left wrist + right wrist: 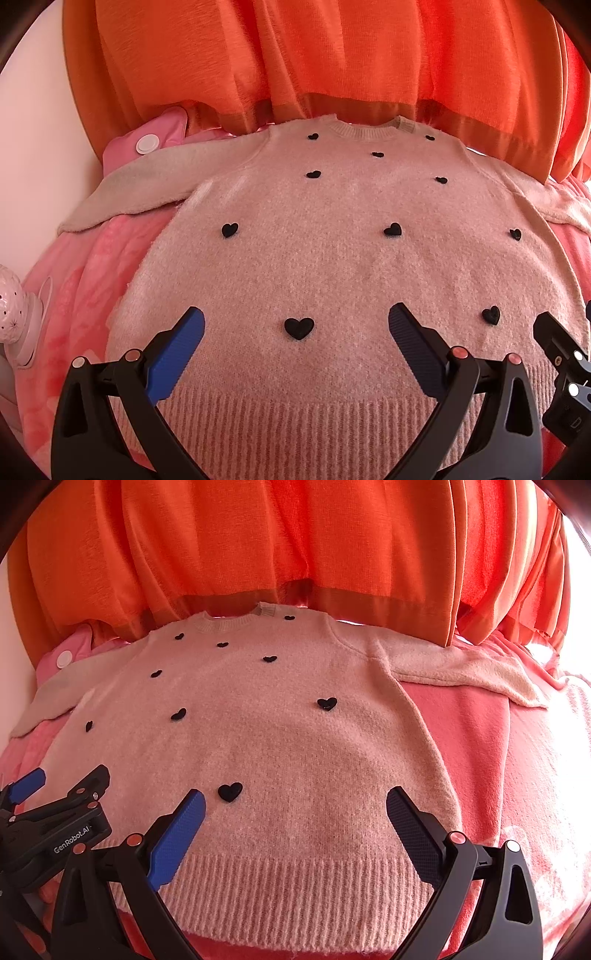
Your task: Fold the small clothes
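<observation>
A small pale pink knit sweater [332, 258] with black heart patches lies flat, front up, on a pink blanket [74, 288], neck far, ribbed hem near; it also shows in the right wrist view [277, 746]. Both sleeves are spread out to the sides, the left sleeve [147, 184] and the right sleeve [461, 668]. My left gripper [295, 325] is open and empty above the hem's left half. My right gripper [295, 805] is open and empty above the hem's right half. The left gripper also shows at the left edge of the right wrist view [55, 794].
Orange curtains [332, 55] hang right behind the sweater's neck. A pink cushion with a white button [147, 144] lies at the far left. A white patterned object [11, 310] stands at the left edge. Pink blanket [517, 775] extends to the right.
</observation>
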`<state>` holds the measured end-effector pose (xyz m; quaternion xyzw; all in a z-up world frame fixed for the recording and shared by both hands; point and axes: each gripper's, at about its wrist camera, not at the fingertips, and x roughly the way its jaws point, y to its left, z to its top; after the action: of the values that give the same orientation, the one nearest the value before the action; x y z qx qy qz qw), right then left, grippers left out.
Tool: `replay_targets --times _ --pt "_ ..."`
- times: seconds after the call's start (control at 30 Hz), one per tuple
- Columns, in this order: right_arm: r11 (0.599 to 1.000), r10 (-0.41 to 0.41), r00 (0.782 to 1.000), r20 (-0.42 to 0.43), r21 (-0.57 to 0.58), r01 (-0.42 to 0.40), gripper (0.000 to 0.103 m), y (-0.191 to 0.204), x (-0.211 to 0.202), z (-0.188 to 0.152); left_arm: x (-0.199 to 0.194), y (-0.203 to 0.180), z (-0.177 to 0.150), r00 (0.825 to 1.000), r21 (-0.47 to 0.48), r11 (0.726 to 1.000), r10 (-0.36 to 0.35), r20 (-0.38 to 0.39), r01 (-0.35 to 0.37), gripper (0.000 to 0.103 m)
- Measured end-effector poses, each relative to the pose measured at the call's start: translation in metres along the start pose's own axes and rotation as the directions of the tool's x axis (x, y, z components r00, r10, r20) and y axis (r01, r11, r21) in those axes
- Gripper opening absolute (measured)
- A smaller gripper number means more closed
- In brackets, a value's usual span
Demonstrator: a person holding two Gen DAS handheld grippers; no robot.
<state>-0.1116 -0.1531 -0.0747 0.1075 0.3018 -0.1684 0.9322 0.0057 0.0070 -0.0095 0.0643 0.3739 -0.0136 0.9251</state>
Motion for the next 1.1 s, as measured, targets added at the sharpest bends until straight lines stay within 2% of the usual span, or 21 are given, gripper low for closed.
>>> replay_targets --times 1.1 --pt "1.0 0.0 1.0 0.0 -0.002 0.0 0.097 0.0013 0.0011 -0.0017 -0.0006 -0.002 -0.0022 1.0 -0.001 1.0 0.006 0.005 -0.006 0.097"
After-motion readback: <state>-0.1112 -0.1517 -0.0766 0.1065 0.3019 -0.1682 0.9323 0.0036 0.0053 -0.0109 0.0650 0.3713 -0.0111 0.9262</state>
